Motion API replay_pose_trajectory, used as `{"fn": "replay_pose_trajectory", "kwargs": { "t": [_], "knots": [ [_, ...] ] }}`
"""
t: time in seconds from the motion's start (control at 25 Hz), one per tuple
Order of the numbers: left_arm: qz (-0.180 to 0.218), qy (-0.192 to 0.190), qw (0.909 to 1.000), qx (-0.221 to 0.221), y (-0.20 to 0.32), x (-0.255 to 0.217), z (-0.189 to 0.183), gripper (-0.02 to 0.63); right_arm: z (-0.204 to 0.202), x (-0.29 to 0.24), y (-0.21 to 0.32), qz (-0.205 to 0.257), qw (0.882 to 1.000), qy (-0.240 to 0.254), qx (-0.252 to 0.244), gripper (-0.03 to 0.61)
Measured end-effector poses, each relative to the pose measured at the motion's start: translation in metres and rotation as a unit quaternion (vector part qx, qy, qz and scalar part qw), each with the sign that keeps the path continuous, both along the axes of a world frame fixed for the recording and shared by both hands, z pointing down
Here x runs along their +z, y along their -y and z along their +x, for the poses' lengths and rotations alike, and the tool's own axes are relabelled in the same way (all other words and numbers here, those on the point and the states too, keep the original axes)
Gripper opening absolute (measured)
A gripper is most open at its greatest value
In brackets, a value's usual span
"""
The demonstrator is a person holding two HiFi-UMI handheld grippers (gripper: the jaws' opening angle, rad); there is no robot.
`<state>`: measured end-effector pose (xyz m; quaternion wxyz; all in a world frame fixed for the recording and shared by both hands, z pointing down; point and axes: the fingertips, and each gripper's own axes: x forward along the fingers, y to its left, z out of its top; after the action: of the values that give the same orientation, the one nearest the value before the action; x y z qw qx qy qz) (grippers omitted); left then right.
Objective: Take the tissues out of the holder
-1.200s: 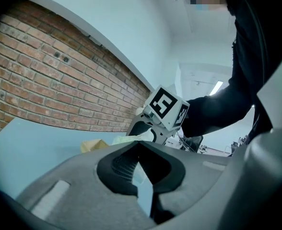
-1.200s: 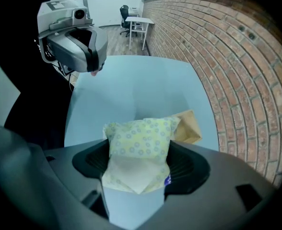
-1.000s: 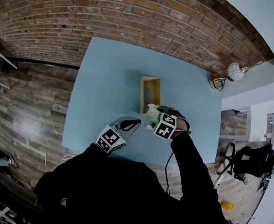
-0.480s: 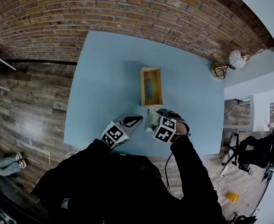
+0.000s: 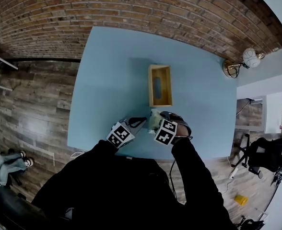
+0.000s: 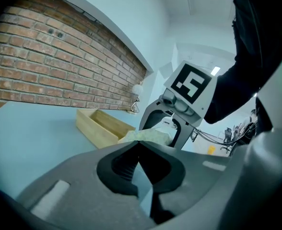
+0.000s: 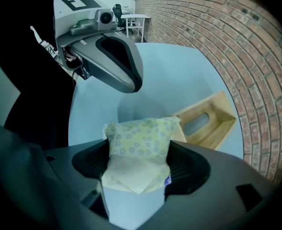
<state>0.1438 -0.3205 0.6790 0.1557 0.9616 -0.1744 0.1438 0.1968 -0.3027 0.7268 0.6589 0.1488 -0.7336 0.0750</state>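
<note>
The open-topped wooden holder [image 5: 160, 85] stands empty in the middle of the light blue table [image 5: 107, 80]; it also shows in the left gripper view as a box [image 6: 102, 126] and in the right gripper view as a box [image 7: 210, 121]. My right gripper [image 7: 138, 169] points down just in front of the holder and is shut on a pale yellow patterned tissue pack [image 7: 140, 145], which sits low over the table [image 5: 154, 119]. The left gripper [image 6: 137, 145] hovers beside it on the left with its jaws shut and nothing between them, its tips close to the pack [image 6: 146, 135].
A brick wall [image 5: 155, 8] backs the table's far edge. A globe lamp [image 5: 251, 59] stands at the table's far right corner. The table's front edge lies right under my arms. Wooden floor [image 5: 30, 114] lies to the left, a dark chair [image 5: 265, 157] to the right.
Both grippers have sunk toward the table in front of the holder, the right one still carrying the tissue pack. The left has kept close beside it.
</note>
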Motion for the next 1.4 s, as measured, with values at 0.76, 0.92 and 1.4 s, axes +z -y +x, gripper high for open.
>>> {"fn": "replay_pose_trajectory", "kwargs": {
  "t": [0.76,0.92,1.4],
  "knots": [
    [-0.022,0.014,0.9996,-0.009,0.013,0.029,-0.005,-0.006,-0.014,0.035,0.004,-0.032,0.999,0.001,-0.003,0.364],
    [-0.025,0.016,0.9995,-0.010,0.013,0.032,-0.008,-0.006,-0.015,0.038,0.003,-0.037,0.999,0.005,-0.005,0.366],
    [-0.015,0.011,0.9998,-0.010,0.014,0.020,-0.015,-0.006,-0.018,0.024,0.005,-0.021,0.996,0.073,0.046,0.519]
  ]
}}
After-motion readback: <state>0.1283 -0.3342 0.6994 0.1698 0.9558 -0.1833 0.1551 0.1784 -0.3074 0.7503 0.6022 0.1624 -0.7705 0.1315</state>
